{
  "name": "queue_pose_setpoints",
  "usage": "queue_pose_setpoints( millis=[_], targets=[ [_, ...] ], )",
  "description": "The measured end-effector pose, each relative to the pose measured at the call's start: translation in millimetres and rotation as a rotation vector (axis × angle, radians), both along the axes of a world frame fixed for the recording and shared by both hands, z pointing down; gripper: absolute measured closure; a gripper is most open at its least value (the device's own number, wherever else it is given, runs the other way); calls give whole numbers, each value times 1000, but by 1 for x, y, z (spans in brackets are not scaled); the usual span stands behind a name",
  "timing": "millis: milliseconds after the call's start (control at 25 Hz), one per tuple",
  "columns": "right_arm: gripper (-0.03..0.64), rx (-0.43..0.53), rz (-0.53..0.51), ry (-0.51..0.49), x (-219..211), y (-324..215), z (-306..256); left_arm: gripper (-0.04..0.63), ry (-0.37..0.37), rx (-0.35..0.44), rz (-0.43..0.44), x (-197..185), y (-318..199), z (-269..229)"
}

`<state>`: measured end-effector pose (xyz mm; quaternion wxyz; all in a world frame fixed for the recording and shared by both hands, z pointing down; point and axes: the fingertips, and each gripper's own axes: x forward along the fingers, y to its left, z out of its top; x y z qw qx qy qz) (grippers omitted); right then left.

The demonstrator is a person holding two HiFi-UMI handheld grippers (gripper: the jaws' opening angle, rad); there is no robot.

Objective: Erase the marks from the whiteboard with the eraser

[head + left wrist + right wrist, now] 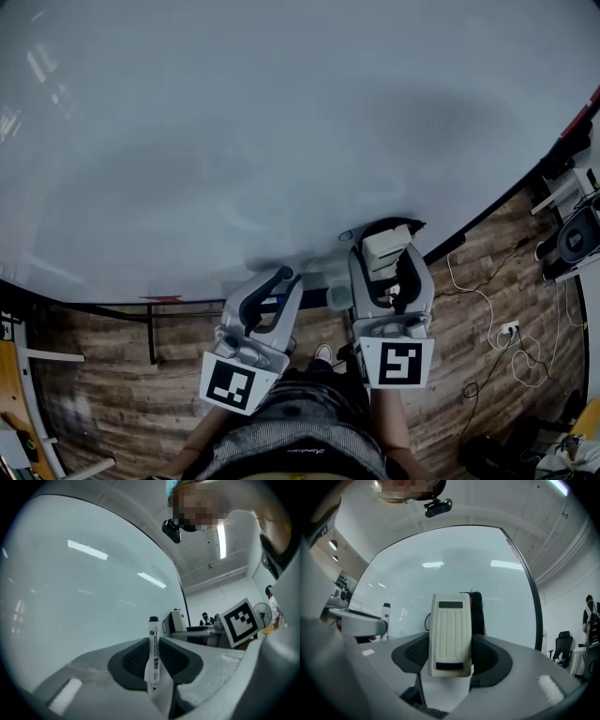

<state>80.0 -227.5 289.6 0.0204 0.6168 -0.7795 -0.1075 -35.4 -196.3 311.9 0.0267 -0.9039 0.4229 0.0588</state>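
Observation:
The whiteboard fills most of the head view and shows no marks on its pale surface. My right gripper is shut on the cream eraser, held close to the board's lower edge. In the right gripper view the eraser stands upright between the jaws, its black felt on the right side. My left gripper sits just left of it, shut on a white marker with a black cap, upright before the board. That marker also shows at the left of the right gripper view.
Wood floor lies below the board, with white cables and a power strip to the right. The board's stand leg is at lower left. Equipment sits at the right edge. An office chair and distant people are beyond.

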Motion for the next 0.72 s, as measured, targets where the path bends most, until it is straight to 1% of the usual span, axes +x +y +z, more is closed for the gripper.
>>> queue_pose_setpoints(
  millis=[200, 320, 440, 560, 720],
  targets=[
    [360, -21, 16, -23, 0, 0, -5, 522, -1, -8, 12, -4, 3, 1],
    [360, -26, 4, -11, -7, 1, -10, 522, 2, -23, 4, -4, 4, 3],
    [360, 1, -15, 25, -35, 2, -12, 522, 11, -33, -18, -26, 4, 8],
    [360, 19, -32, 33, -62, 4, -14, 522, 15, -43, -46, -53, 6, 15],
    [360, 50, -93, 44, -98, 9, -20, 522, 8, -29, -87, -77, 10, 16]
  ],
)
